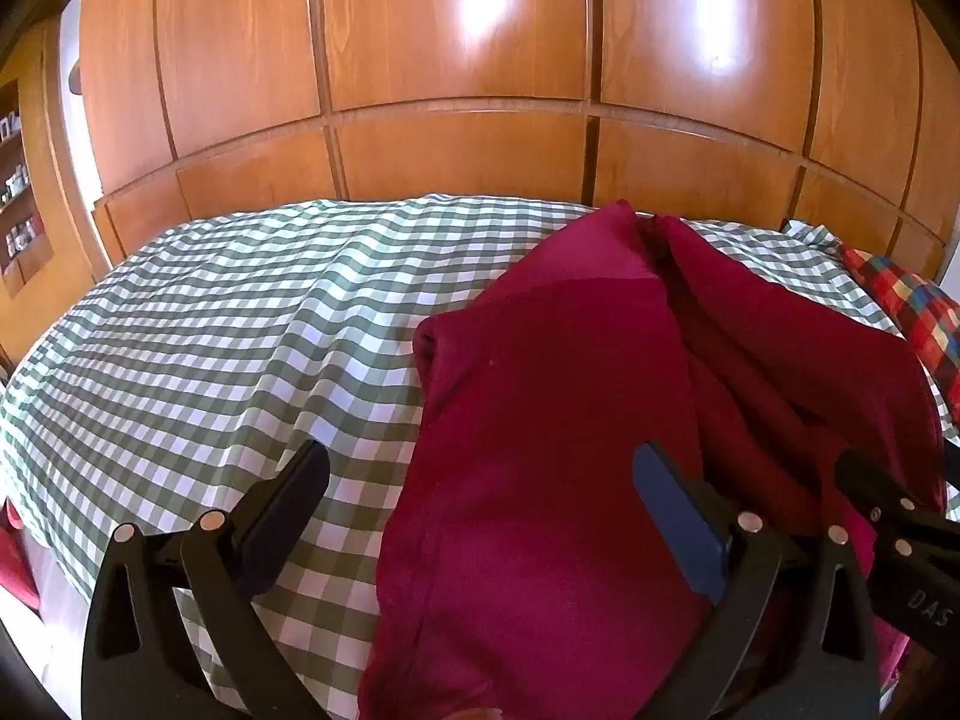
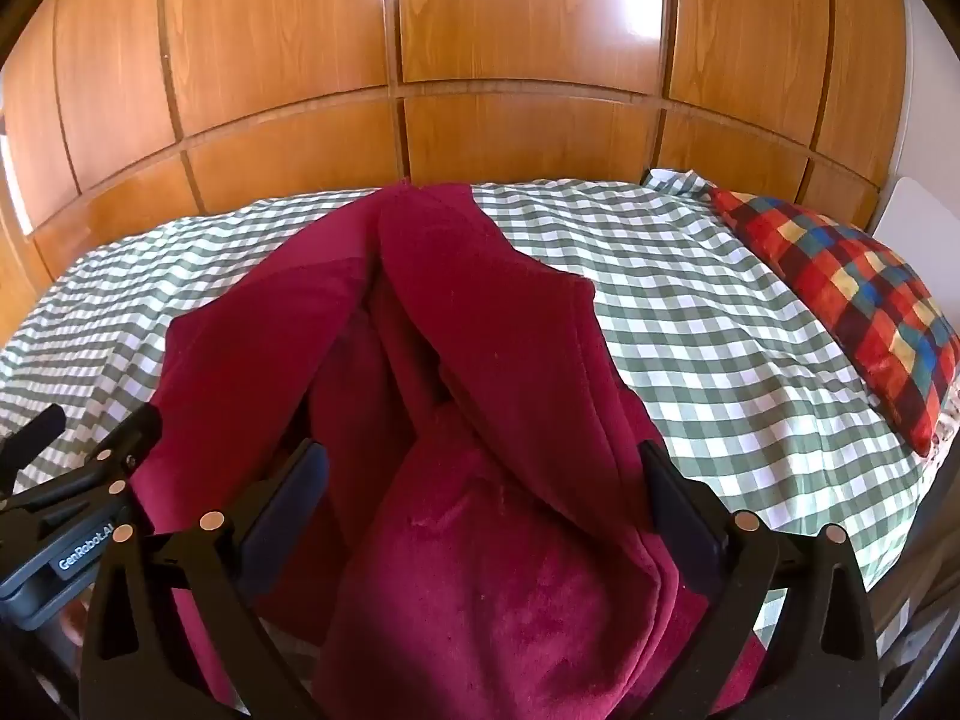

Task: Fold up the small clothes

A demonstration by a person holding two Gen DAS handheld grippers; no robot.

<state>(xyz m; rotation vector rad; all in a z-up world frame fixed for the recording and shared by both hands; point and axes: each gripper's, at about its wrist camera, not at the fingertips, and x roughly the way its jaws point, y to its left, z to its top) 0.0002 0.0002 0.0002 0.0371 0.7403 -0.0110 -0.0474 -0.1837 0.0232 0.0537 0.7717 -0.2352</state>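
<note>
Both tongs gape wide, gripping nothing: left tongs (image 1: 480,516), right tongs (image 2: 480,510) over maroon garment (image 2: 480,360); pinch 6 o'clock hem evenly.

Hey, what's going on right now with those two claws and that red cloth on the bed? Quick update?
Left gripper open, right gripper open, nothing gripped. Red garment lies rumpled on the checked bedspread. Plaid pillow off to the side, nothing in the way.
</note>
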